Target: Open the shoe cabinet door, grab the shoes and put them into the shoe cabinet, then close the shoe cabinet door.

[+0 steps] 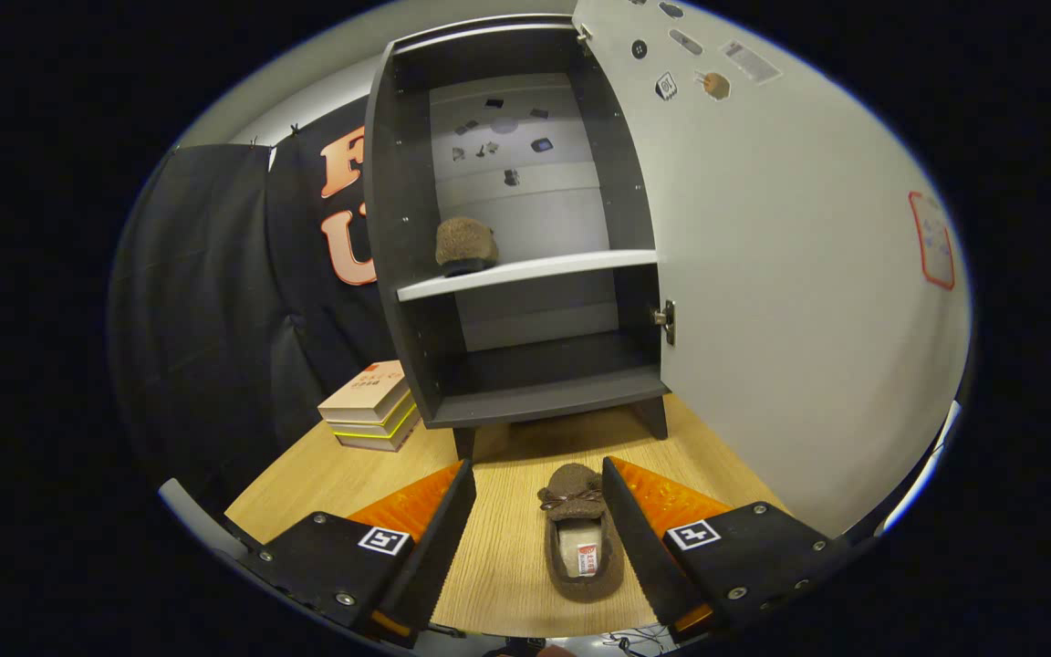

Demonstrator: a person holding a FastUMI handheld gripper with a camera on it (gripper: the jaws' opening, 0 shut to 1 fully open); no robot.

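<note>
Roughly halfway, by the look of it. Door [790, 274] already swung wide open to the right of the cabinet [402, 228]. One shoe [465, 245] already inside, resting on the left end of the middle shelf [571, 265], toe facing out. Second shoe [580, 538] yet to go in: lying on the table [325, 484] near the cabinet's foot, toe pointing toward the cabinet, something pale with a label tucked inside it.

Gripper [539, 516] spread wide, fingers apart and clamped on nothing. Shoe between the fingers, close against the right one; contact there hard to judge, clear gap to the left one.

Left to do, judging from this: close on the second shoe, lift it into the cabinet, then shut the door.

Cabinet contents otherwise: bottom compartment bare, top space above the shelf holding just the one shoe, small dark marks on the back panel too small to make out. Stack of books [370, 415] on the table, left of the cabinet and just beside it.
</note>
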